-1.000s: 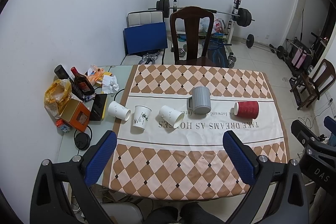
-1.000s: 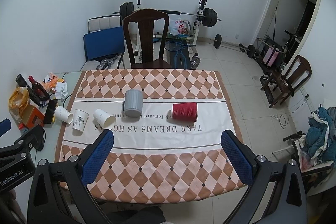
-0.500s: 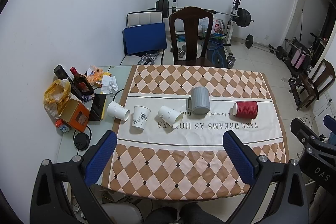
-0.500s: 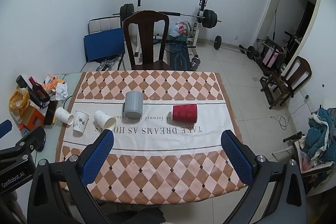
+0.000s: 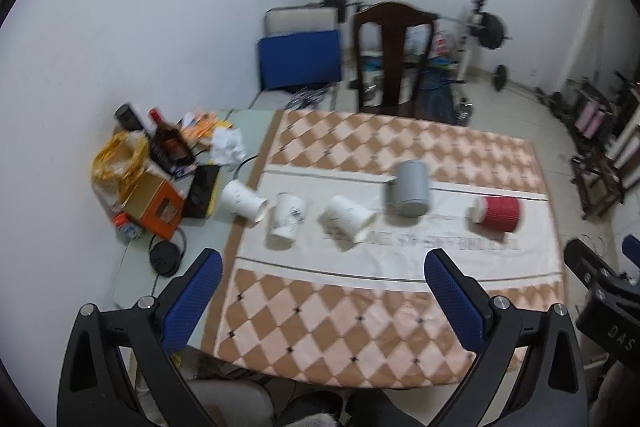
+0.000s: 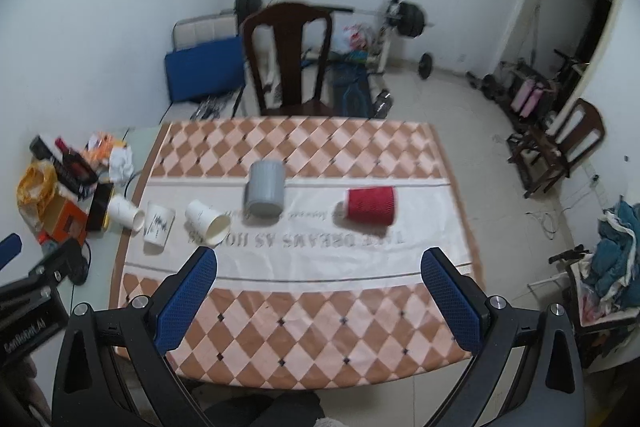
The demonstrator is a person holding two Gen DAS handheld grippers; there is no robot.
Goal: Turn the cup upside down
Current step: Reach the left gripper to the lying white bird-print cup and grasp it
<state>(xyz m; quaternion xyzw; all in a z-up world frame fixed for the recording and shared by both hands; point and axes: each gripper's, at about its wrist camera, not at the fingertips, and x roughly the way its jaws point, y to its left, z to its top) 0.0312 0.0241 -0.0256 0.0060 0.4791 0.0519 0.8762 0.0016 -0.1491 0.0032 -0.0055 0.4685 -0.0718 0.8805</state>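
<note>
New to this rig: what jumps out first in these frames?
A row of five cups across the checkered tablecloth: a red cup lying on its side at the right, a grey mug mid-table, and three white paper cups toward the left, two of them tipped over. Both the left gripper and right gripper hang open at the near edge, holding nothing.

A checked cloth covers most of the desk. At the desk's left edge lie bottles, an orange box, crumpled tissue and a yellow bag. A wooden chair stands at the far edge.
</note>
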